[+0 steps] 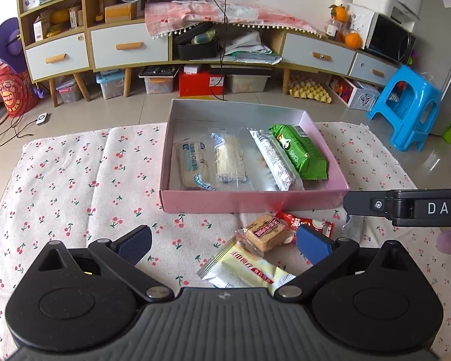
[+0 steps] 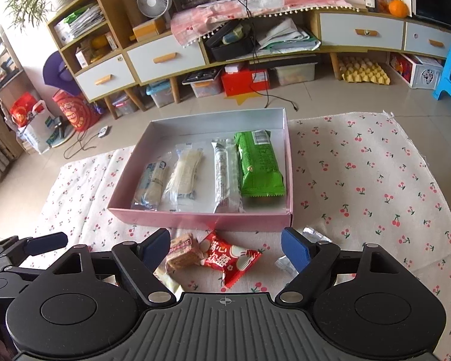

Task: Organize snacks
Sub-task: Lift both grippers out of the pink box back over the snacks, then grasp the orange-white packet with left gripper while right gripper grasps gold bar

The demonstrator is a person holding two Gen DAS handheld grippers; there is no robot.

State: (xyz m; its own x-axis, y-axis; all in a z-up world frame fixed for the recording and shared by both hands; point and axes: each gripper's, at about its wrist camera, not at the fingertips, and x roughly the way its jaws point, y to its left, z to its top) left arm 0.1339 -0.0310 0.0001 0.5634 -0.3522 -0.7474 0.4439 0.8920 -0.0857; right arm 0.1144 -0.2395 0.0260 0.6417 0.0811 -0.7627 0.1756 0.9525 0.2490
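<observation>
Evidently the loose snacks low in the frame, a brown biscuit pack (image 2: 181, 251), a red packet (image 2: 230, 258) and a yellow-white wrapper (image 1: 243, 266), are judged light, crinkly and slippery, best pinched across the flat middle rather than a sealed end. The left gripper (image 1: 224, 242) and right gripper (image 2: 225, 248) are both seen spread apart, clamped on nothing. Four packets, the green one (image 2: 260, 165) rightmost, are laid side by side in the pink box (image 2: 201, 218) at centre frame.
</observation>
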